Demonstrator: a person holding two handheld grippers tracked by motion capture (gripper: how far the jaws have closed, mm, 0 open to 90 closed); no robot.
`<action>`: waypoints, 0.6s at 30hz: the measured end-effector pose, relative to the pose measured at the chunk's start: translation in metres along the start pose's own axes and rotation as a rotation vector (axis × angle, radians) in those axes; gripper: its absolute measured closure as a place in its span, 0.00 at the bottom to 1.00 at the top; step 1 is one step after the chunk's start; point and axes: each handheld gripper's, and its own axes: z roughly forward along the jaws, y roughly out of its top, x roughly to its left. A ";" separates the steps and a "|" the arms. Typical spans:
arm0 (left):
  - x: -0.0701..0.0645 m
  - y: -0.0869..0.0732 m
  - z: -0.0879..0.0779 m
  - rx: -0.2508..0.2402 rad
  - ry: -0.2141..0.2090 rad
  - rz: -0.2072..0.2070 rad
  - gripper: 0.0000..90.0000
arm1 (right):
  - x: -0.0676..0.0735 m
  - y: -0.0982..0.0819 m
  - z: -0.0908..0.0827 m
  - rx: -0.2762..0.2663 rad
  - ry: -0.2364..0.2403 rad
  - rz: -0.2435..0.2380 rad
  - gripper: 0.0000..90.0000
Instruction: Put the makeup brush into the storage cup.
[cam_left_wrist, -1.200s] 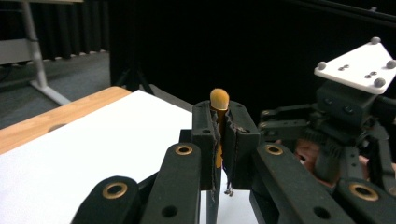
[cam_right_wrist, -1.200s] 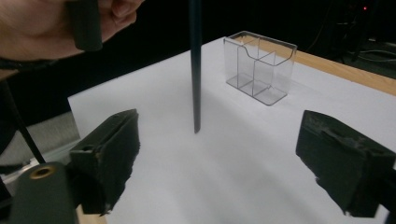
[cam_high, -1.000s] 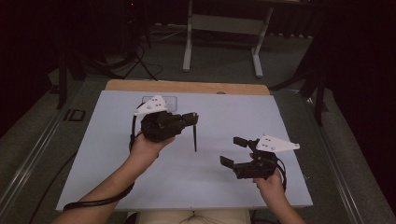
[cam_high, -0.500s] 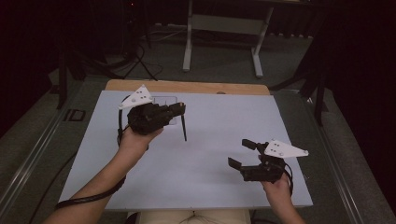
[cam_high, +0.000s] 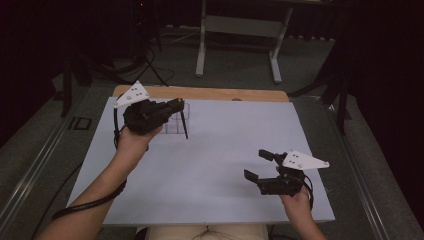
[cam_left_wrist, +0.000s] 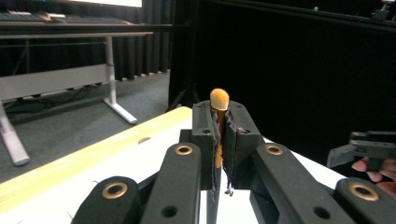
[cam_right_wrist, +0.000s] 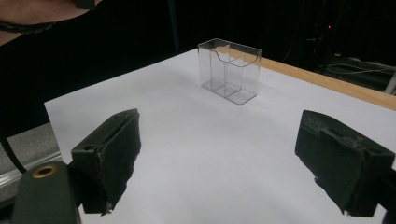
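A thin dark stick with an orange tip (cam_left_wrist: 219, 100) is held clamped in the left tool (cam_high: 176, 106) above the clear divided box (cam_right_wrist: 229, 71) at the white worktop's (cam_high: 220, 150) far side, while the right tool (cam_high: 259, 165) is kept wide apart

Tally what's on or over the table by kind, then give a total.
Grippers: 2, left gripper and right gripper
Thin sticks: 1, stick clamped in the left jaws
Clear boxes: 1, box
Total: 4
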 end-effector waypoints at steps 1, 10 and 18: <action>0.002 0.000 0.000 0.000 0.002 -0.002 0.95 | 0.000 0.000 0.000 0.001 0.000 0.000 0.16; 0.020 0.004 -0.005 -0.022 0.058 -0.009 0.95 | 0.000 0.000 0.000 -0.002 0.004 -0.005 0.16; 0.031 0.011 -0.007 -0.037 0.084 0.007 0.95 | 0.000 0.000 0.001 0.003 0.008 -0.005 0.16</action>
